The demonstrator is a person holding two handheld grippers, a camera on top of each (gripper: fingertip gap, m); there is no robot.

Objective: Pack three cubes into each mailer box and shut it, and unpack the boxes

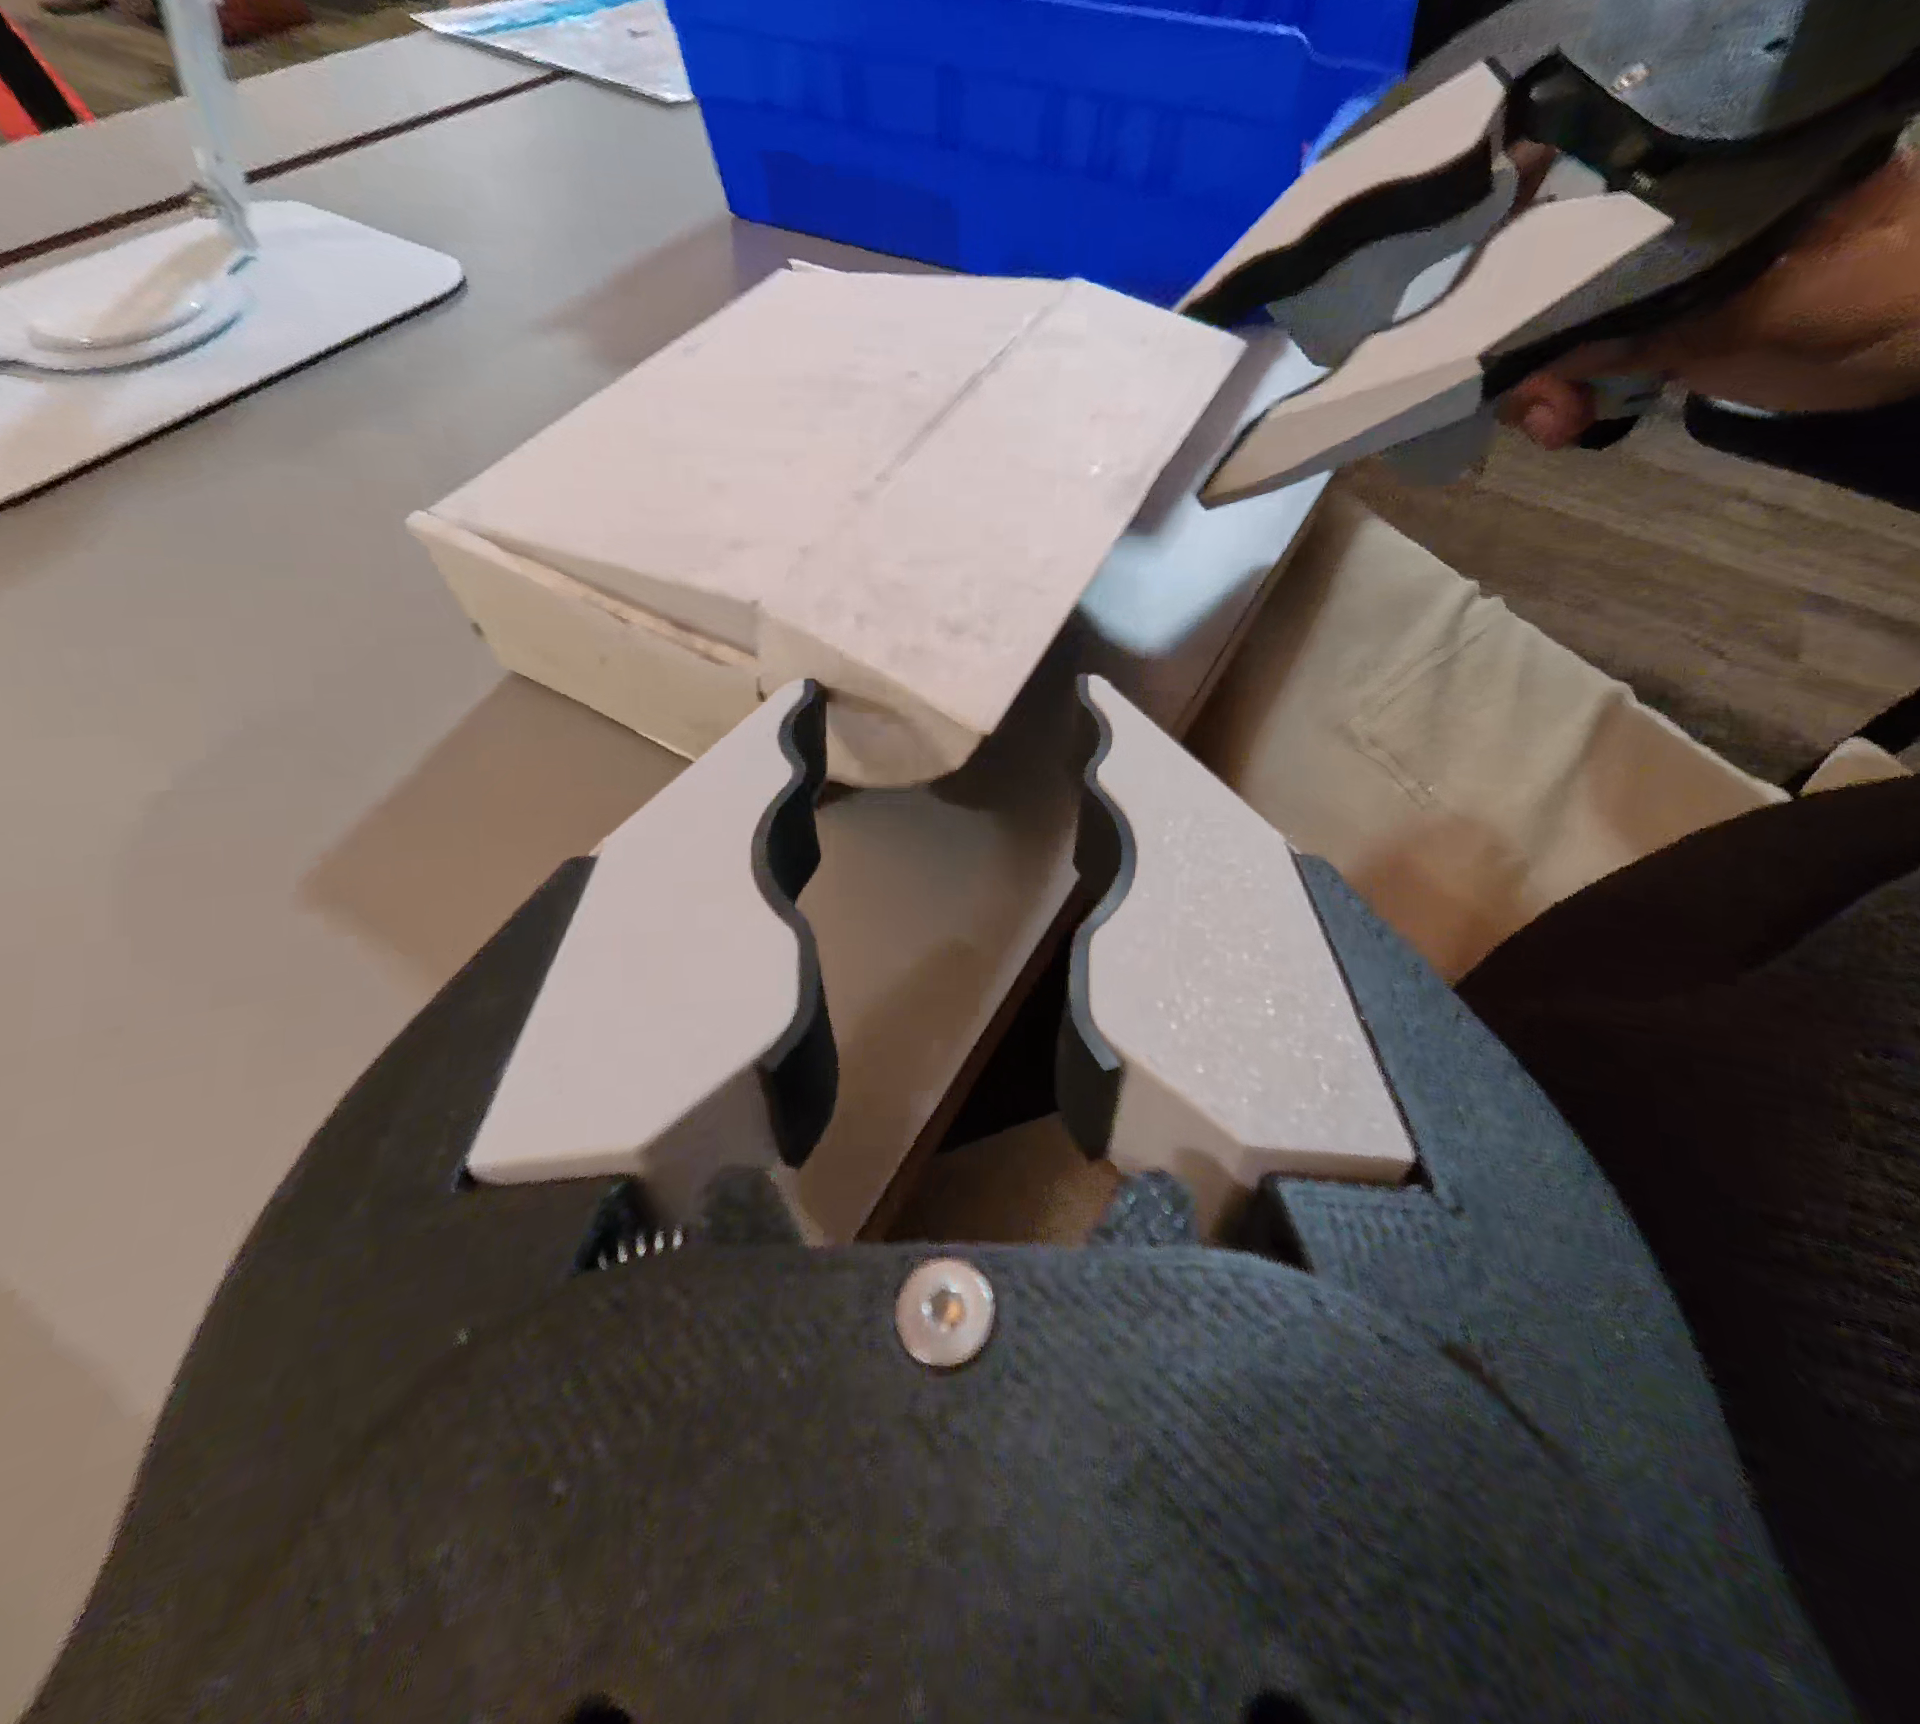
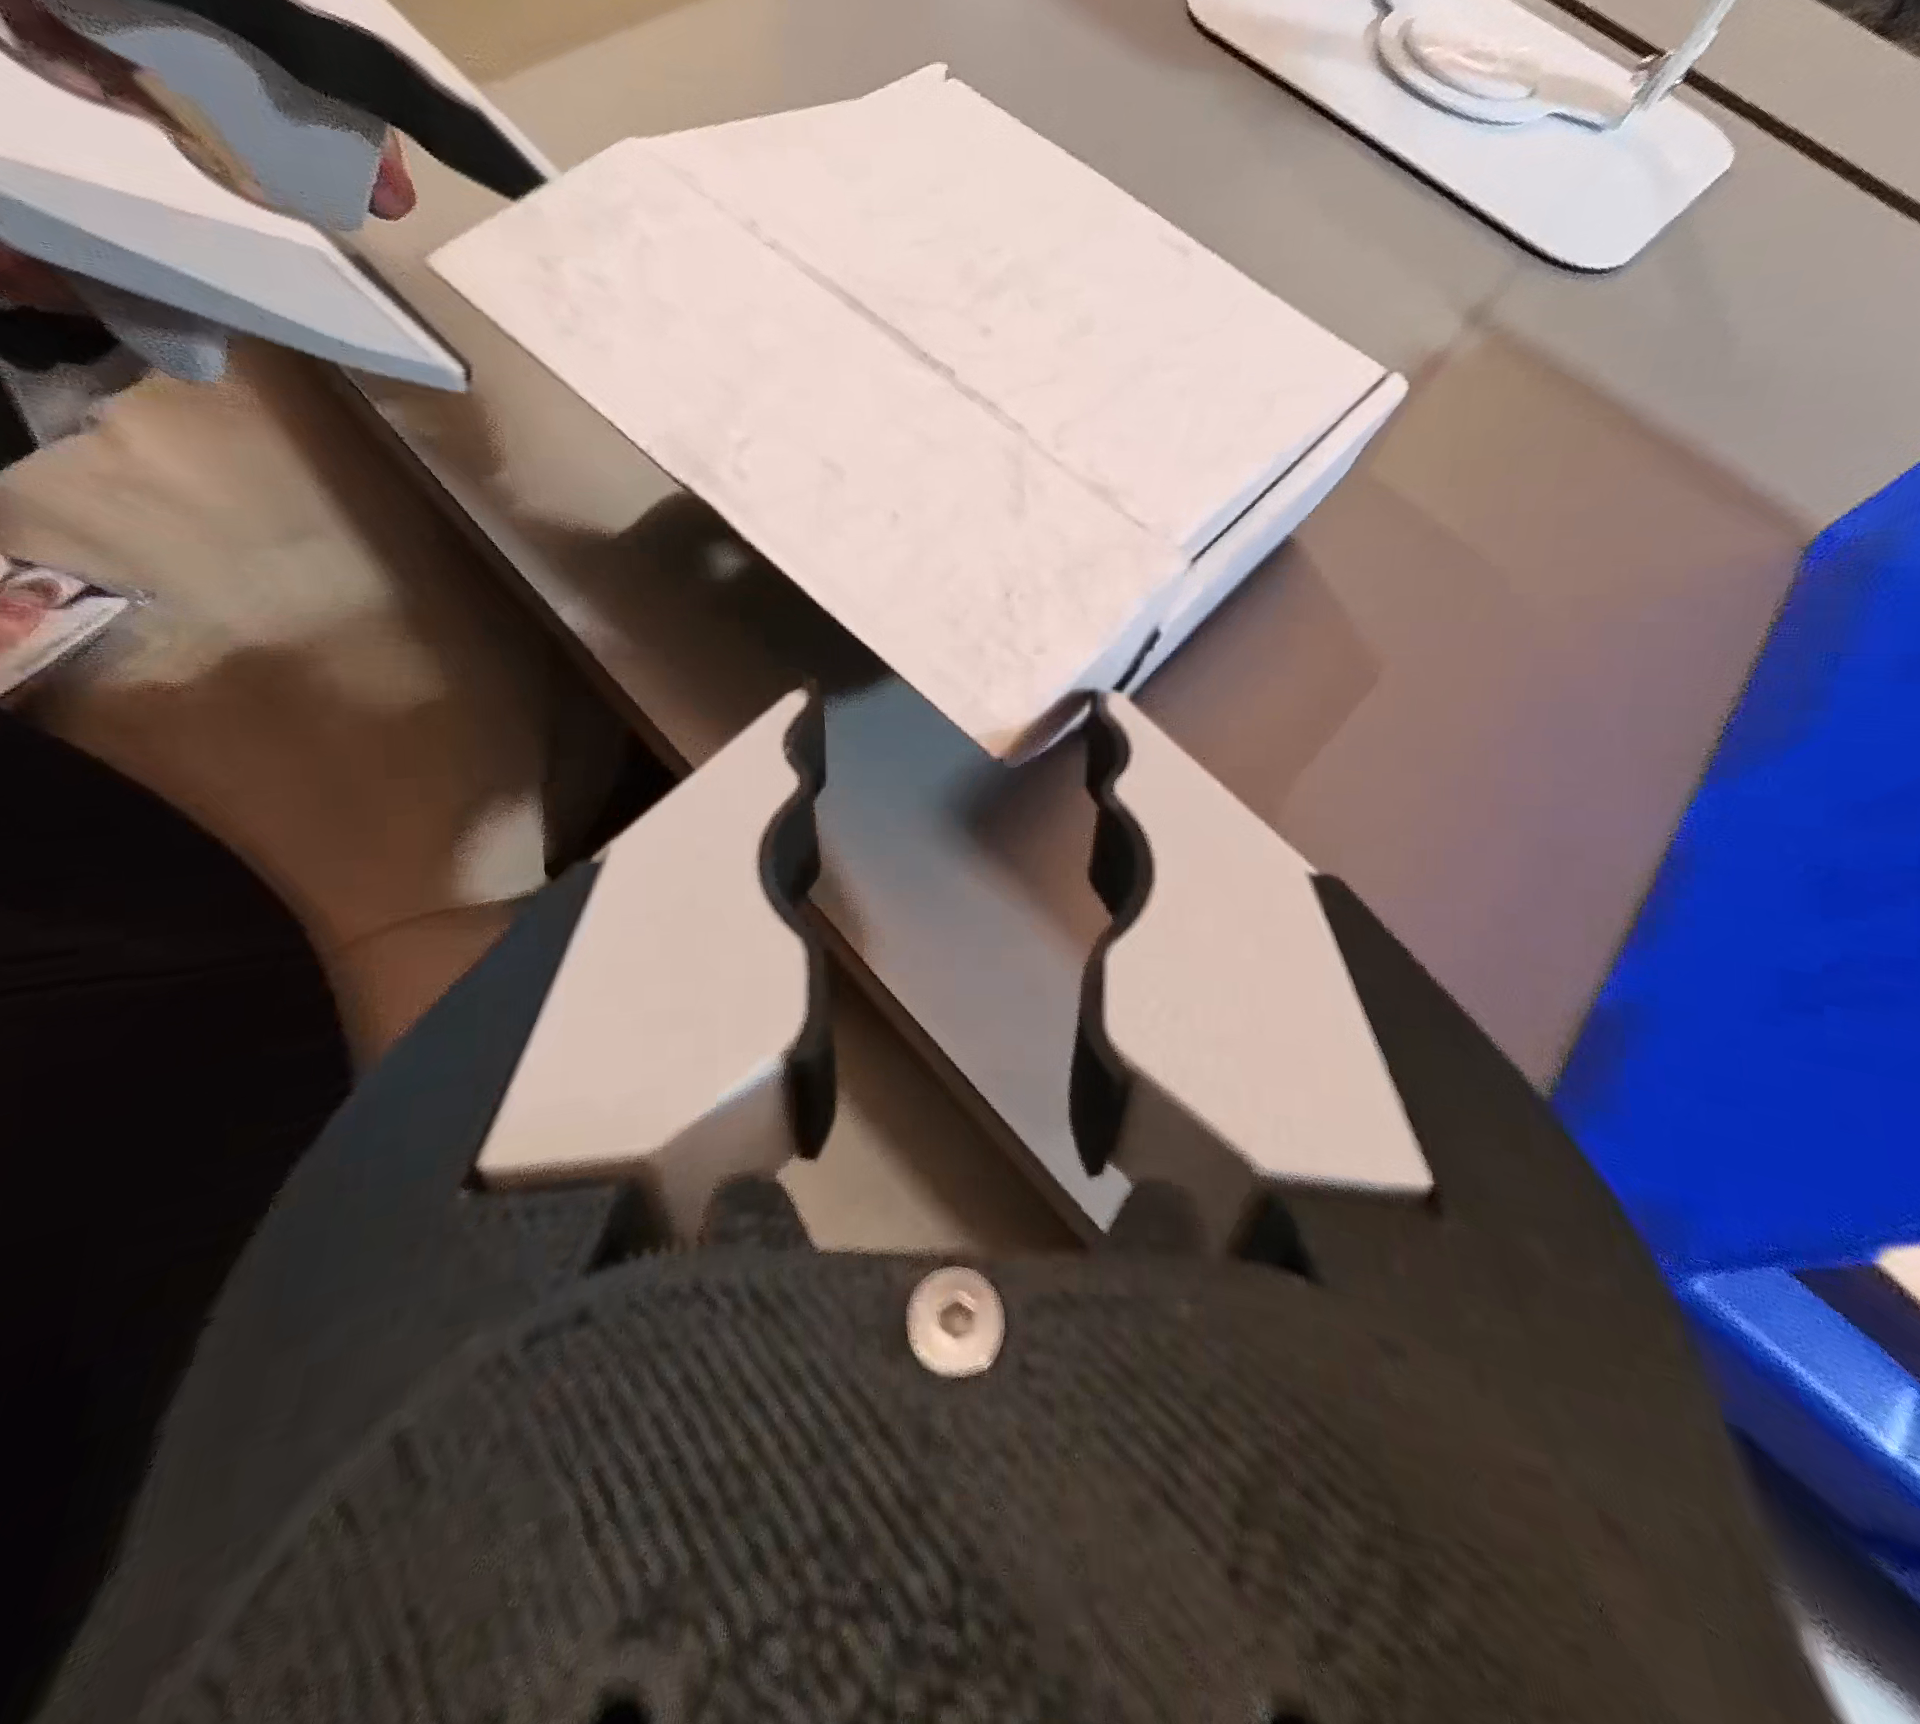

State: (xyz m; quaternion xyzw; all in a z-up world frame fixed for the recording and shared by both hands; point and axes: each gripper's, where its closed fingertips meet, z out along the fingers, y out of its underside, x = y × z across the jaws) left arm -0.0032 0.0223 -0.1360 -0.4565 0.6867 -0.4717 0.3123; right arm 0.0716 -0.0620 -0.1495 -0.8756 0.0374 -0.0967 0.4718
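While the lid sits ajar, left gripper hangs open, empty, at the box's near flap; box mid-table; right gripper open, empty, at its corner. Step looks like closing or opening; next: get hold of the flap.

The mailer box is placed on the table near its front edge. Behind it a bin is set, papers to the bin's left — a stand base farther left.
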